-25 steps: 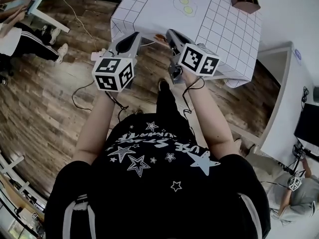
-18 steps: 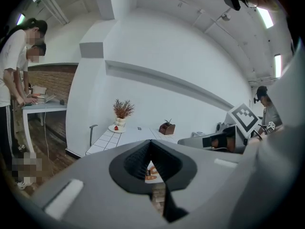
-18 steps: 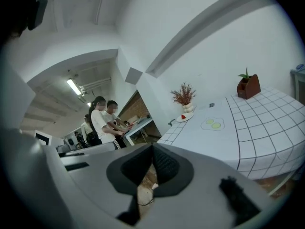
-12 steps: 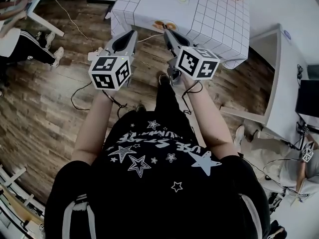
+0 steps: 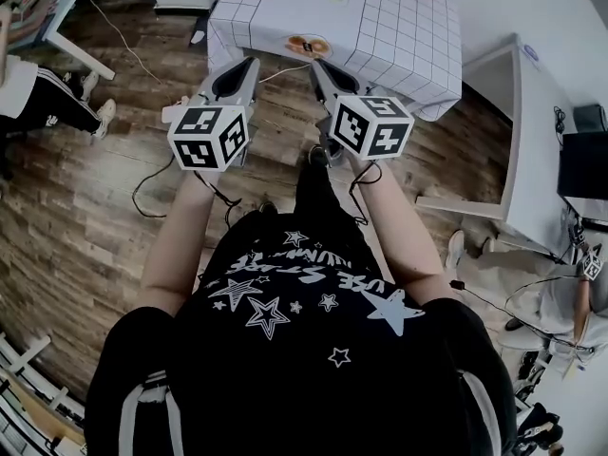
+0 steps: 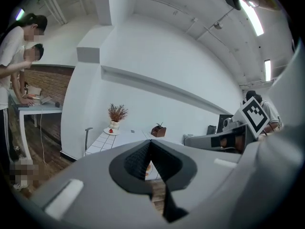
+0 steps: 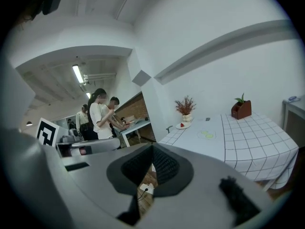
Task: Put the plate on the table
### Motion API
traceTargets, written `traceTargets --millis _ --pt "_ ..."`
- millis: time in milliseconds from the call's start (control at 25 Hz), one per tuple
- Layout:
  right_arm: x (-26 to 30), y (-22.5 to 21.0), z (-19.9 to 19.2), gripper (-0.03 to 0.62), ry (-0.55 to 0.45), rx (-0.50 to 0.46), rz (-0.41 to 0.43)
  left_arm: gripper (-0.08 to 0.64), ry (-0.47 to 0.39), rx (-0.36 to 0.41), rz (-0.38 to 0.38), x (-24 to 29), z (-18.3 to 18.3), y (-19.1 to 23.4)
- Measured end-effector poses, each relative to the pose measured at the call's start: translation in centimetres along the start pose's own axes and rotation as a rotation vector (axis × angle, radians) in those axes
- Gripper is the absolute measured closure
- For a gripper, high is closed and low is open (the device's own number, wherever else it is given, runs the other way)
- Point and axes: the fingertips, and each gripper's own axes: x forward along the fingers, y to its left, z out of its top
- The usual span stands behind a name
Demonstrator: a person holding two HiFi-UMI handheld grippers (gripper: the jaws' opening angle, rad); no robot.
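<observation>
**Head view.** The left gripper (image 5: pixel 242 69) and right gripper (image 5: pixel 321 69) are held side by side over the wood floor (image 5: pixel 85 188), just short of the near edge of the table (image 5: pixel 399 36). A plate (image 5: pixel 306 46) with orange contents lies on the checked cloth at that near edge, clear of both grippers.

**Left gripper view.** The jaws are closed together with nothing between them. A sliver of the plate shows through the gap below the tips. A small dish (image 6: pixel 110 131) and a vase stand at the table's far corner.

**Right gripper view.** The jaws meet and grip nothing. Only floor shows through the gap.

**Progress.** The plate appears already set down, so little seems to remain.
</observation>
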Motion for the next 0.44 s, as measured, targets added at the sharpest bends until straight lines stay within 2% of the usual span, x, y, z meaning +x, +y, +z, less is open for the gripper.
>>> traceTargets --millis 120,440 --pt "-0.2 -0.1 1.0 0.58 -0.015 -0.042 -0.022 0.551 0.005 0.003 0.0 0.4 0.5 0.1" --pt "-1.2 -1.5 1.2 0.58 -0.037 -0.069 -0.025 0.551 -0.008 -0.002 -0.004 1.7 0.5 -1.0"
